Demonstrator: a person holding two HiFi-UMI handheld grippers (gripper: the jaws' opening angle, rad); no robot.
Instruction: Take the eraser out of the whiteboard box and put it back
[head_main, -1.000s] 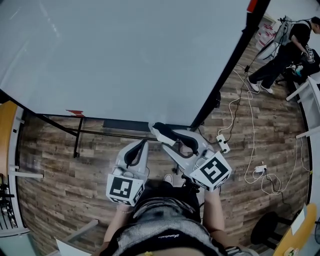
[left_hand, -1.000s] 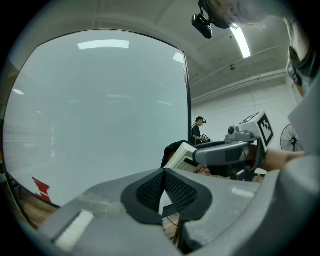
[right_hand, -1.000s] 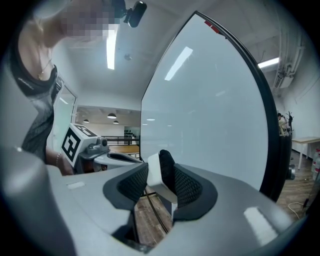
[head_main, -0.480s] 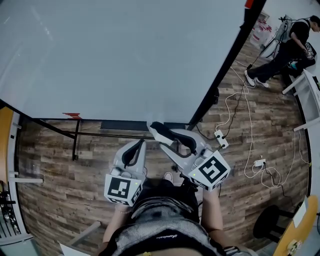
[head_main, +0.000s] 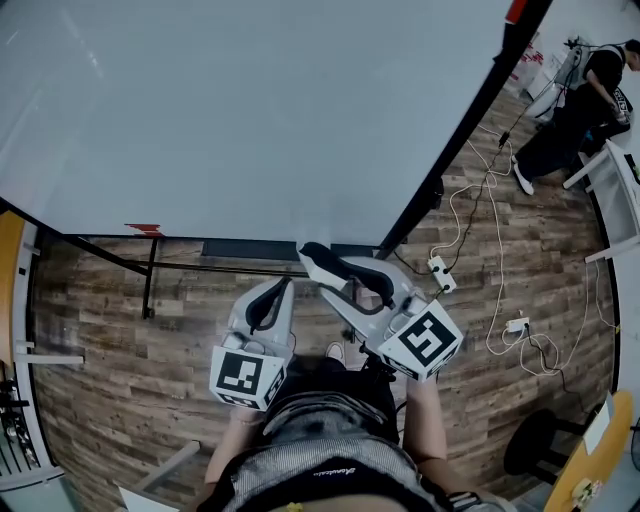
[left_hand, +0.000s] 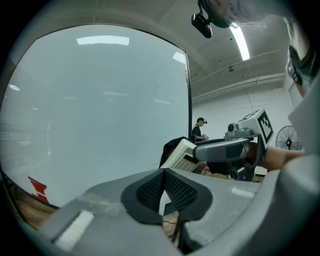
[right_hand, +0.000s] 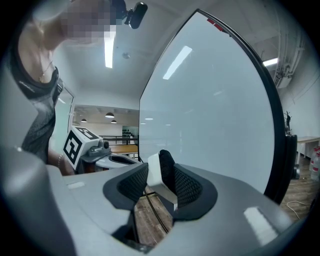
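The eraser (head_main: 327, 266), white body with a black felt face, sits clamped between the pads of my right gripper (head_main: 318, 262), just below the whiteboard's lower edge. In the right gripper view the eraser (right_hand: 161, 176) stands upright between the two black pads. The whiteboard box (head_main: 255, 249) is a dark narrow tray under the board, just beyond and left of the eraser. My left gripper (head_main: 284, 289) hangs beside the right one, its pads (left_hand: 150, 191) pressed together with nothing between them. From the left gripper view, the eraser (left_hand: 181, 153) shows in the right gripper (left_hand: 220, 150).
The big whiteboard (head_main: 250, 110) fills the upper view on a black frame (head_main: 470, 120). White cables and power strips (head_main: 442, 277) lie on the wooden floor at right. A person (head_main: 575, 110) stands at the far right near a table (head_main: 615, 190). A chair base (head_main: 535, 450) sits at lower right.
Both grippers have kept their places, the eraser still held in the right one. The person at the far right has stepped further right.
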